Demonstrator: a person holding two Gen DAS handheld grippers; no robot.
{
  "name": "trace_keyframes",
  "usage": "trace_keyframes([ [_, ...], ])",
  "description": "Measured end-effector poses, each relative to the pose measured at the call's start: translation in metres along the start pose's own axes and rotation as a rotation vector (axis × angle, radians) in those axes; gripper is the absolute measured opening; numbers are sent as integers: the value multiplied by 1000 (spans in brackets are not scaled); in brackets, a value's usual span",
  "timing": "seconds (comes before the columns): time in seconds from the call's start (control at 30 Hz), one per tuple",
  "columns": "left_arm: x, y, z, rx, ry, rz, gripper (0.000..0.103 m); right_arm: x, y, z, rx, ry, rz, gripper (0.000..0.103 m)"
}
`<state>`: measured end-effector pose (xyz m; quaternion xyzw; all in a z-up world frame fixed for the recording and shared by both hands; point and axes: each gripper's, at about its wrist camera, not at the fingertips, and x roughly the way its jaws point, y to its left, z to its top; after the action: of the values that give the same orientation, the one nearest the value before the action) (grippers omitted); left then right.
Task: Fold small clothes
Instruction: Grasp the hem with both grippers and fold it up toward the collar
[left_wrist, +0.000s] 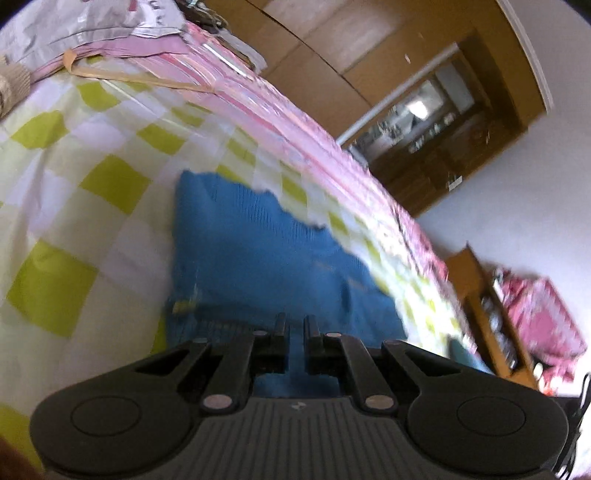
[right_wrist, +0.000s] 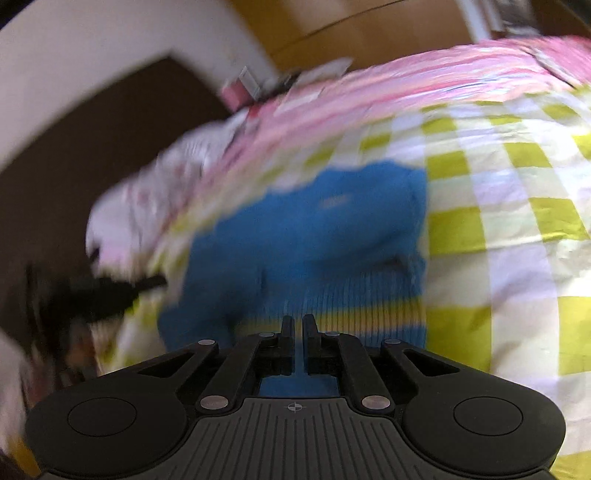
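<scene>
A blue knit sweater (left_wrist: 258, 251) lies folded on a green-and-white checked bedspread (left_wrist: 92, 184). My left gripper (left_wrist: 294, 321) hovers over its near edge, the jaws drawn together with only a thin slit and no cloth seen between them. In the right wrist view the same sweater (right_wrist: 314, 236) shows a ribbed hem with a yellow stripe (right_wrist: 369, 317) nearest me. My right gripper (right_wrist: 297, 323) sits just over that hem, jaws nearly touching, nothing visibly pinched. The picture is blurred.
A pink striped blanket (left_wrist: 295, 129) runs along the far side of the bed, with a wooden hanger (left_wrist: 129, 75) and a grey plastic bag (left_wrist: 92, 22) beyond. A wooden shelf (left_wrist: 487, 306) stands off the bed's end. A blurred black shape (right_wrist: 107, 291) sits left of the sweater.
</scene>
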<state>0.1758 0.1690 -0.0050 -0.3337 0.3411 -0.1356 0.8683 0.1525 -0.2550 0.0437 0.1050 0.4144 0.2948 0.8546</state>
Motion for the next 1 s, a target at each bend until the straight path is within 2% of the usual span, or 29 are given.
trace_keyframes([
  [0.07, -2, -6, -4, 57, 29, 11, 13, 2, 9, -6, -88, 32, -11, 28],
  [0.13, 0, -13, -4, 111, 59, 16, 15, 6, 18, -7, -149, 55, -10, 32],
  [0.27, 6, -28, 1, 263, 89, 58, 27, 11, 31, -11, -252, 89, -16, 33],
  [0.37, 23, -42, 3, 407, 148, 81, 30, 20, 34, -15, -317, 120, -46, 34],
  [0.53, 57, -68, -4, 693, 234, 129, 39, 30, 27, -19, -330, 145, -62, 34],
  [0.63, 75, -77, -11, 810, 264, 159, 42, 33, 23, -17, -325, 145, -72, 34],
  [0.87, 96, -87, -22, 944, 305, 172, 40, 36, 15, -11, -301, 156, -61, 34],
  [0.93, 95, -88, -22, 949, 313, 174, 34, 38, 16, -12, -297, 165, -47, 34],
  [1.0, 93, -89, -22, 948, 319, 183, 21, 40, 18, -14, -295, 176, -52, 26],
])
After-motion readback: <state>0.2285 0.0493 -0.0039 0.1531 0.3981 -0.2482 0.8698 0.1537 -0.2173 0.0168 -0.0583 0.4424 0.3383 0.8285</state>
